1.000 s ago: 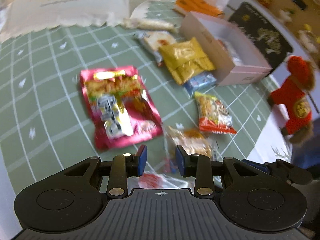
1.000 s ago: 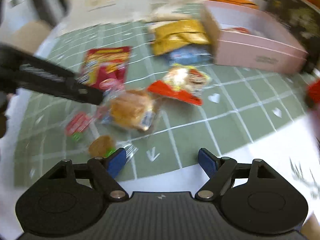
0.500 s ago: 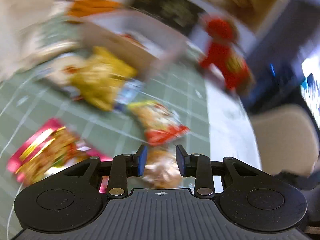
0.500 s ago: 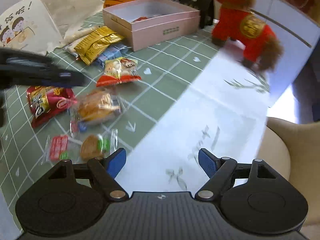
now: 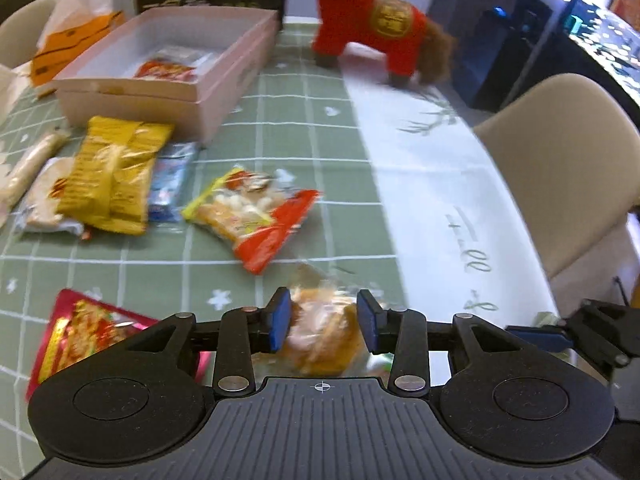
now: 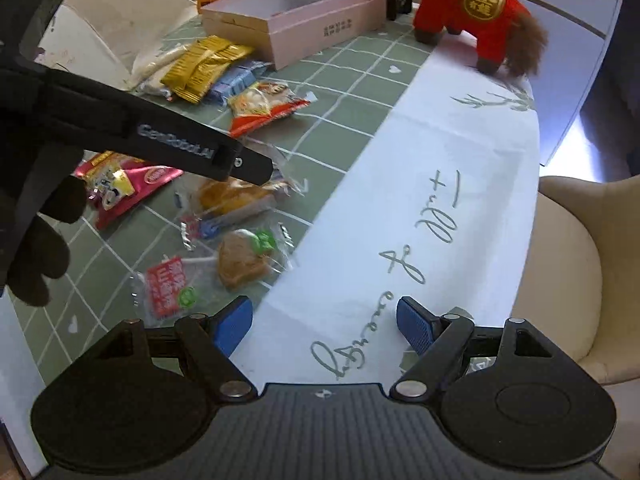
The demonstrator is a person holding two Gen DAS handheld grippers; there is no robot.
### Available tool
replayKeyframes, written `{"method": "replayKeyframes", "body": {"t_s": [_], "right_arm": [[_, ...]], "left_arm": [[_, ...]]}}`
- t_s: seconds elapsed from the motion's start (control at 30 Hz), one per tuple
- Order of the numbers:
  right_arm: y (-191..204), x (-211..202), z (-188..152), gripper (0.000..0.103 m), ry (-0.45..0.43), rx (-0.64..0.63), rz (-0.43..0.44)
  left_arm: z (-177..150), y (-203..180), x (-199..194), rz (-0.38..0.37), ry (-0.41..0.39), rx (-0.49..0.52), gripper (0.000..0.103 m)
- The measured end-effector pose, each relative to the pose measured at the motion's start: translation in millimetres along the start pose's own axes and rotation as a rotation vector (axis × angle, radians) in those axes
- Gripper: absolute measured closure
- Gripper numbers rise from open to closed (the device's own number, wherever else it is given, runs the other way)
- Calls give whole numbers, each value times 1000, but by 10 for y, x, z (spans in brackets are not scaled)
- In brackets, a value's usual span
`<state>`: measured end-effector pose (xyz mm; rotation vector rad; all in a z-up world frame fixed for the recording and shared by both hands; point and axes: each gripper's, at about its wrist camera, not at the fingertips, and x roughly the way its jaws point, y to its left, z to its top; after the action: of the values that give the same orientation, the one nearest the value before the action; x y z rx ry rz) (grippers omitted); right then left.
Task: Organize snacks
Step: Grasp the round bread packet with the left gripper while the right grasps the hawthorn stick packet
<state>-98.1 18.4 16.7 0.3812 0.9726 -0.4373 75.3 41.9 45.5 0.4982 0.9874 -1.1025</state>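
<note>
Snack packets lie scattered on a green checked cloth [image 5: 320,128]. My left gripper [image 5: 323,320] hovers over a clear-wrapped bun [image 5: 320,332]; its jaws are opening, with the bun showing between and below the blue pads, untouched. In the right wrist view the same bun [image 6: 232,200] lies on the cloth under the left gripper's black body [image 6: 180,148]. An open pink box [image 5: 224,76] holds a red packet [image 5: 168,72]. My right gripper [image 6: 325,324] is open and empty over the white runner [image 6: 400,200].
Yellow packs [image 5: 112,176], a blue pack [image 5: 170,184], an orange-red bag [image 5: 252,220] and a pink bag [image 5: 88,336] lie left of the bun. A brown cake [image 6: 244,260] and red-label packet [image 6: 166,292] lie nearer. A red plush toy [image 5: 376,28] stands behind; a beige chair [image 5: 560,160] is right.
Both views rolled. The left gripper moved right over the bun and its pads now stand wider apart. The right gripper swung off the packets to the white runner, still open.
</note>
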Motion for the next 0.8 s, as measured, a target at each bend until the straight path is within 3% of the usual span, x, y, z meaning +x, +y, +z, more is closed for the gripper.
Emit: {"method": "replayKeyframes", "body": {"t_s": [0.1, 0.2, 0.27, 0.37, 0.53, 0.67, 0.8], "right_arm": [[38, 6, 20, 23, 1, -8, 5], [41, 20, 14, 23, 13, -8, -7], [13, 23, 2, 23, 18, -8, -14], [-27, 49, -29, 23, 32, -9, -11], [-67, 79, 5, 23, 24, -24, -36], [-174, 65, 47, 23, 23, -14, -55], [-270, 102, 63, 23, 47, -63, -19]], "left_arm": [[-8, 106, 2, 72, -2, -9, 52], [-13, 238, -10, 106, 1, -46, 52], [-13, 293, -28, 50, 5, -65, 58], [-37, 220, -29, -92, 28, -18, 55], [-55, -52, 24, -101, 56, 123, 52], [31, -85, 118, -88, 73, 103, 40], [94, -77, 248, -101, 103, 42, 39]]}}
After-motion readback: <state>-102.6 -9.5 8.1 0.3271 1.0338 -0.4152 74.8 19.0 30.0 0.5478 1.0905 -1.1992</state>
